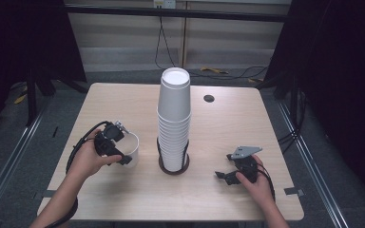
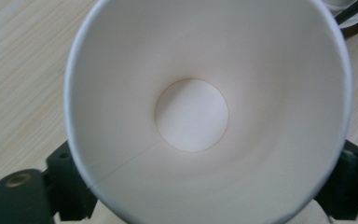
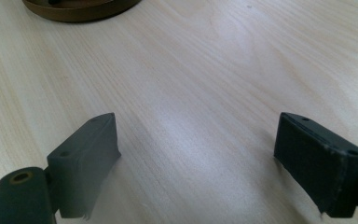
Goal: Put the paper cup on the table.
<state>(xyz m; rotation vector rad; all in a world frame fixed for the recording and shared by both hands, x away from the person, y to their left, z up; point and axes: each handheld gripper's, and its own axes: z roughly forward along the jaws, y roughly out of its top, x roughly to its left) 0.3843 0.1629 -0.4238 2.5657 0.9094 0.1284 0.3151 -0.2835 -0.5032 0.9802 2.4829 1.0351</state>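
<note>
A tall stack of white paper cups (image 1: 174, 118) stands mouth down on a dark round base (image 1: 174, 167) at the table's middle. My left gripper (image 1: 115, 145) is shut on a single white cup (image 1: 131, 148) lying on its side left of the stack. In the left gripper view that single cup (image 2: 205, 107) faces the camera with its open mouth, a jaw at each side of it. Over bare wood at the front right, my right gripper (image 1: 227, 166) is open, and the right gripper view shows its jaws (image 3: 198, 163) wide apart with nothing between them.
The light wooden table (image 1: 123, 102) has a small dark round hole (image 1: 209, 98) at the back right. The round base's rim (image 3: 81, 7) shows at the top of the right gripper view. Cables lie on the floor behind the table.
</note>
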